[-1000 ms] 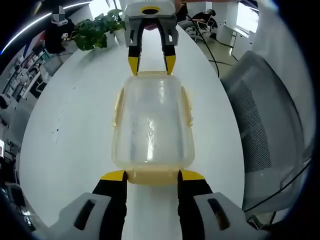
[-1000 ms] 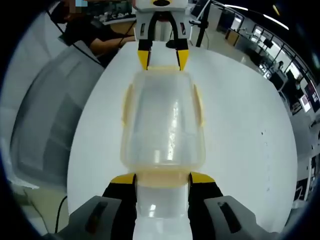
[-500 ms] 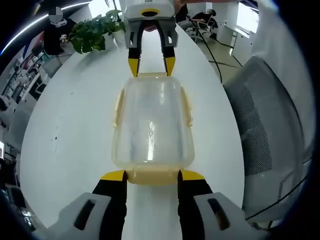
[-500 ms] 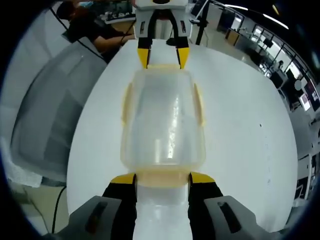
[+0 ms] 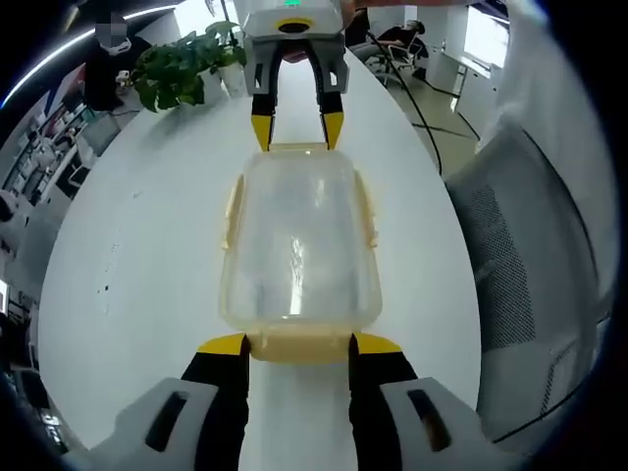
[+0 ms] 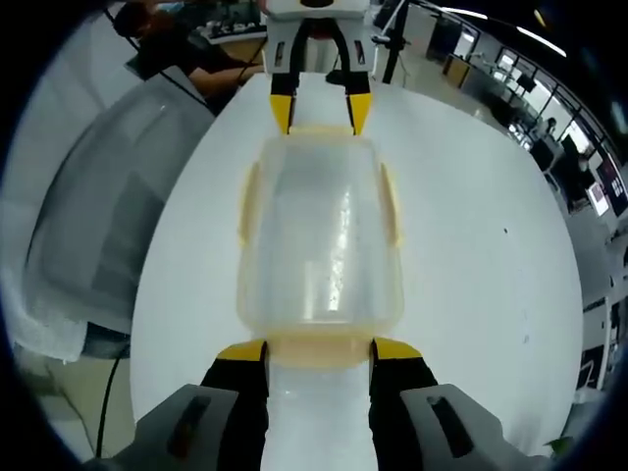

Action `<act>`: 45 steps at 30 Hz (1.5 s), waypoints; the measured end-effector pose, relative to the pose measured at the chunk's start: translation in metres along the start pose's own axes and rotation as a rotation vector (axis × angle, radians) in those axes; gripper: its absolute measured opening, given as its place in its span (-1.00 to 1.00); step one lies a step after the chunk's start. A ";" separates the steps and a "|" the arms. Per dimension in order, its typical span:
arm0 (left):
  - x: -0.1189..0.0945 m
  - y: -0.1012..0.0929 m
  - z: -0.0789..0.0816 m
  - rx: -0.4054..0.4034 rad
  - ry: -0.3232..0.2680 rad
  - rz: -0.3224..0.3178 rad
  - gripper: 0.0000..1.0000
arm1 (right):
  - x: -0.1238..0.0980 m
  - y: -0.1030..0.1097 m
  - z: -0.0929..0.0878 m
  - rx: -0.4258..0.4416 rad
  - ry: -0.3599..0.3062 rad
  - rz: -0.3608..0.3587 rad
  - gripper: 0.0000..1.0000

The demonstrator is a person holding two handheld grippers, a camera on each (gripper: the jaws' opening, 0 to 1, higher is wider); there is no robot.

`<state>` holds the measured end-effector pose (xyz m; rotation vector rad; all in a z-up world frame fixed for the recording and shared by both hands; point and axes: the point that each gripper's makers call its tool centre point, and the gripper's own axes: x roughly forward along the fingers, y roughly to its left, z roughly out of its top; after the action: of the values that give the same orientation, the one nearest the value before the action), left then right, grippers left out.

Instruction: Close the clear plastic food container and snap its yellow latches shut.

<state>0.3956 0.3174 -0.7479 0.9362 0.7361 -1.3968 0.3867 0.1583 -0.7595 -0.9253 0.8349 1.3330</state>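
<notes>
The clear plastic container (image 5: 299, 235) with its lid on sits lengthwise between my two grippers over the white table (image 5: 128, 255). My left gripper (image 5: 299, 345) is shut on the yellow latch (image 5: 299, 347) at the near end. At the far end, my right gripper (image 5: 298, 132) clamps the opposite latch. In the right gripper view the container (image 6: 319, 235) runs the same way. There my right gripper (image 6: 319, 351) holds the near yellow latch (image 6: 319, 353) and the left gripper (image 6: 321, 113) holds the far one. Yellow side latches (image 5: 369, 206) lie along both long sides.
A potted green plant (image 5: 182, 64) stands at the table's far end in the left gripper view. A grey mesh chair (image 5: 530, 255) stands beside the table; it is also in the right gripper view (image 6: 108, 226). A seated person (image 6: 186, 49) is behind.
The room behind has drifted slightly in both views, while the container stays fixed between both grippers. Neither grip has changed.
</notes>
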 end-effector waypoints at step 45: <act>0.040 0.003 0.022 -0.044 0.000 -0.031 -0.23 | 0.001 -0.004 -0.044 0.006 0.027 0.055 -0.23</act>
<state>0.3986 0.2788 -0.7723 0.8935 0.7813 -1.4018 0.3915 0.1191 -0.7785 -0.9231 0.8901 1.3674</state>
